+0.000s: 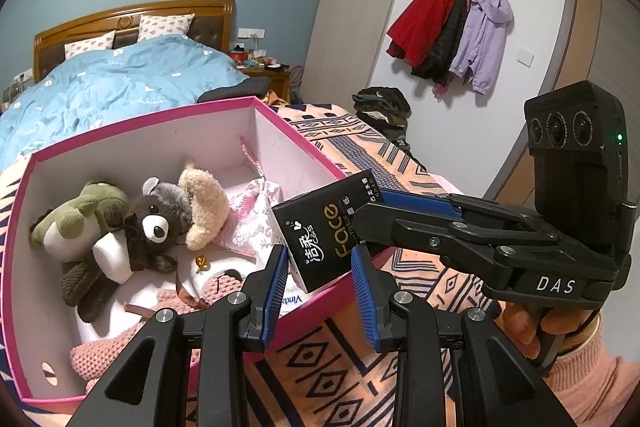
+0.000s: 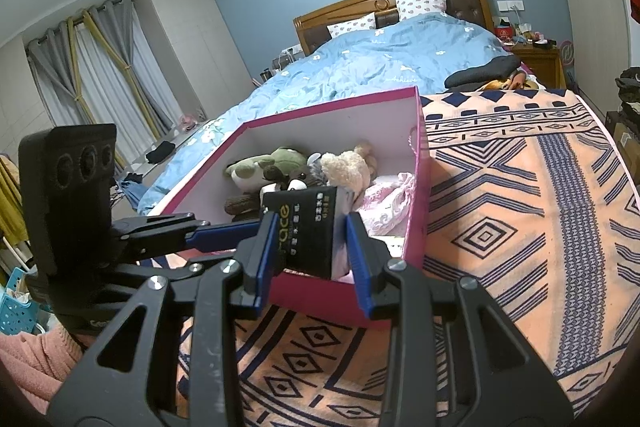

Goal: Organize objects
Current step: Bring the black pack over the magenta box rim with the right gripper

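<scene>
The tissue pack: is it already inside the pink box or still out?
Not yet in. The right gripper holds the tissue pack tilted over the near wall of the pink box, above the toys.

The tissue pack (image 1: 326,231) looks like glossy black plastic film with gold print, while the box (image 1: 152,143) is smooth cardboard, matt white inside with a pink rim. The bear (image 1: 158,219) and its neighbours are fuzzy plush, the pink toy (image 1: 120,347) is coarse knit, and the patterned blanket (image 2: 520,227) is soft napped cloth. The right gripper (image 1: 362,225) is matt black plastic with ribbed blue pads (image 1: 420,201)
</scene>
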Demonstrator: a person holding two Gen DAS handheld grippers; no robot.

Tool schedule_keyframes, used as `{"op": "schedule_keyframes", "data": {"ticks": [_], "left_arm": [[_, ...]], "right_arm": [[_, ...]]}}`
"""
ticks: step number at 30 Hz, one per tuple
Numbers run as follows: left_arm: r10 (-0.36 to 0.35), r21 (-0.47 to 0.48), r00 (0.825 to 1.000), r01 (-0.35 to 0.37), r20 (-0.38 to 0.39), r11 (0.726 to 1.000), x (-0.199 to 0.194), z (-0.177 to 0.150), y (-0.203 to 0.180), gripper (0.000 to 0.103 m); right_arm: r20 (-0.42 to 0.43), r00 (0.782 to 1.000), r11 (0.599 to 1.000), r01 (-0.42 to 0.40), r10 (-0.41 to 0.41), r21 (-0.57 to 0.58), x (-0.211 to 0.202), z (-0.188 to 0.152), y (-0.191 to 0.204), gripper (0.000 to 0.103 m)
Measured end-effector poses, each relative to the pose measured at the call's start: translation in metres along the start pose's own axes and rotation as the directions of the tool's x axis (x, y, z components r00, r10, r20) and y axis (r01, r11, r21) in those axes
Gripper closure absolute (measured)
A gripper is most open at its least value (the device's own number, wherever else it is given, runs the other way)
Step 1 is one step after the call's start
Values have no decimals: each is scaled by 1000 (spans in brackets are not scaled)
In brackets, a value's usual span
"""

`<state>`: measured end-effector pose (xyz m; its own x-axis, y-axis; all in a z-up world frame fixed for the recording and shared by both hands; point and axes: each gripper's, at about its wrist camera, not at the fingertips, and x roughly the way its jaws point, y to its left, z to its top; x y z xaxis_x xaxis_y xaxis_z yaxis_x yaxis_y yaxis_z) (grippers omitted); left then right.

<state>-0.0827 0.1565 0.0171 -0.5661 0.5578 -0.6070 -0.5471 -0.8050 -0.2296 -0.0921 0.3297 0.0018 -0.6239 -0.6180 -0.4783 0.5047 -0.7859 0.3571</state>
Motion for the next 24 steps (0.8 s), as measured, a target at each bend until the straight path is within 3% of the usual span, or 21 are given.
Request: {"op": "schedule_keyframes", "data": {"ticks": [24], "left_arm": [[2, -31, 999, -3, -40, 1000, 16, 2, 8, 71]], "right_arm": [[-34, 999, 1000, 14, -13, 22, 16, 3, -9, 66]]}}
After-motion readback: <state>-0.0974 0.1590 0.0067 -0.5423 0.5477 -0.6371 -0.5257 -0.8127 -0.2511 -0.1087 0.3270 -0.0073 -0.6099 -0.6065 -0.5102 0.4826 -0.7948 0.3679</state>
